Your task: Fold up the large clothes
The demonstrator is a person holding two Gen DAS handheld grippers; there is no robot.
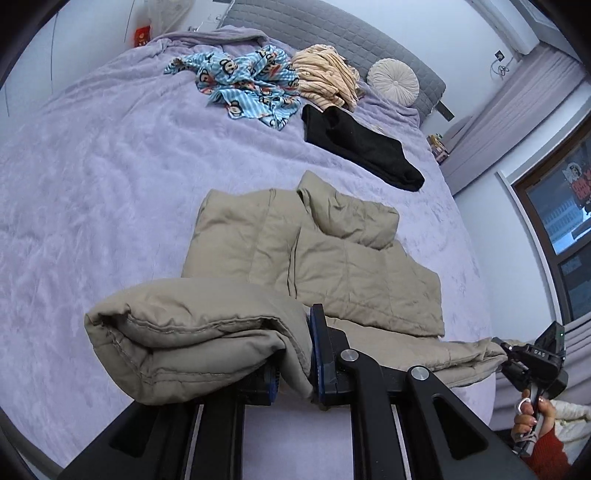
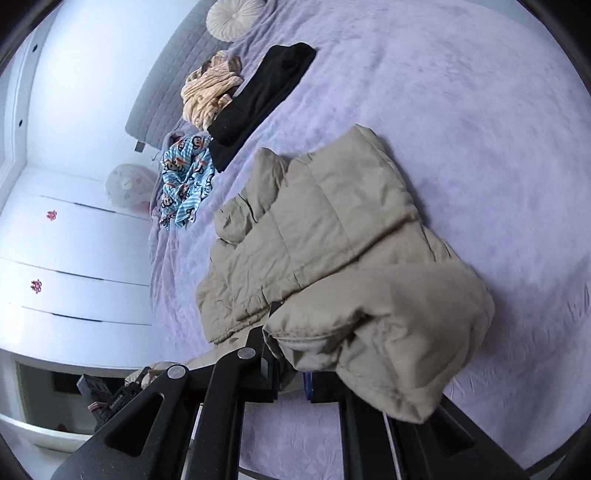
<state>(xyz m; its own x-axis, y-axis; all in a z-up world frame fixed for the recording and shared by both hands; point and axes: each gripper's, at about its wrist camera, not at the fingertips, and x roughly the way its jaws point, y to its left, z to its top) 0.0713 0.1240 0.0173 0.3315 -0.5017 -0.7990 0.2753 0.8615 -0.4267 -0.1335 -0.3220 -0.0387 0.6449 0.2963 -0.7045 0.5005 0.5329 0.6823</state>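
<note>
A beige padded jacket (image 1: 325,254) lies partly folded on the lilac bed (image 1: 92,184); it also shows in the right wrist view (image 2: 325,236). My left gripper (image 1: 293,365) is shut on the jacket's near hem, which bunches in a thick roll to its left. My right gripper (image 2: 291,373) is shut on the other end of the hem, with padded cloth draped over its right finger. In the left wrist view the right gripper (image 1: 508,354) shows at the far right, held by a hand, pinching the jacket's edge.
At the far end of the bed lie a blue monkey-print garment (image 1: 243,85), a cream knit garment (image 1: 328,74) and a folded black garment (image 1: 362,147). A round pale cushion (image 1: 393,82) leans on the grey headboard (image 1: 332,29). White drawers (image 2: 74,258) stand beside the bed.
</note>
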